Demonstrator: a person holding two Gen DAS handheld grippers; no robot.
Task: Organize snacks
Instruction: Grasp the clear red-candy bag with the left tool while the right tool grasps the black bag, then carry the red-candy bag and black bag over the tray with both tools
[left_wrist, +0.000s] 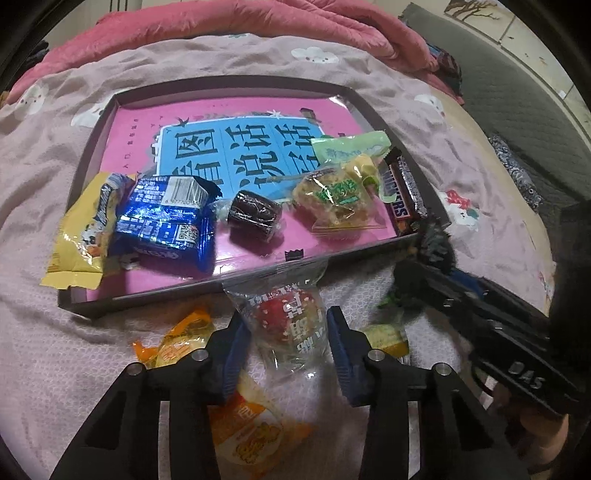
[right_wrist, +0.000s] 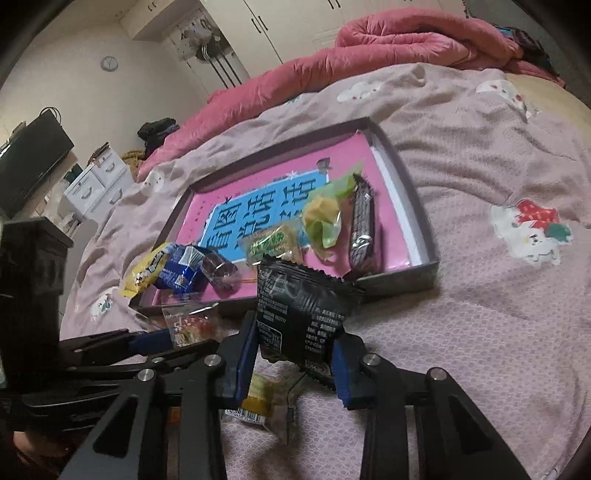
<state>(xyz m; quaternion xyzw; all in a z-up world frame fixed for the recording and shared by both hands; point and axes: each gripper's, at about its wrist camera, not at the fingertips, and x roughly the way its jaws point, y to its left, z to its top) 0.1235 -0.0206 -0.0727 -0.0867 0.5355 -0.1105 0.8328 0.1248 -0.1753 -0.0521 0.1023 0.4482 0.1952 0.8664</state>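
Black packet: the right gripper (right_wrist: 293, 354) holds a black snack packet (right_wrist: 303, 317) between its blue pads; the jaws are closed on its lower part, and it stands lifted above the bed, just before the near wall of the tray. I judge it is held high so it can pass over this wall.
Clear packet: the left gripper (left_wrist: 284, 343) has a transparent packet with a red sweet (left_wrist: 286, 321) between its pads, and the pads seem to press its sides, so the jaws grasp it. Its top edge leans on the tray's near wall, probably on the way inside.
Tray: a shallow dark box (left_wrist: 236, 83) with a pink and blue printed sheet as bottom. It is the collecting place, I think.
Already inside: a blue packet (left_wrist: 166, 225), a yellow packet (left_wrist: 79, 236) hanging over the left wall, a dark round sweet (left_wrist: 253, 216), a clear bag of pale pieces (left_wrist: 332, 199), a green packet (left_wrist: 351, 147) and a Snickers bar (left_wrist: 400, 188) along the right wall.
Not yet inside: orange packets (left_wrist: 177, 339) and a yellowish one (right_wrist: 264, 402) lie on the bed under the grippers.
Surface: a soft pink bedcover (right_wrist: 461, 332) with cartoon prints, so the tray may sit not very steady.
Room: a rolled red quilt (right_wrist: 406, 40) behind, white wardrobes, a small white drawer chest and a dark screen at the left.
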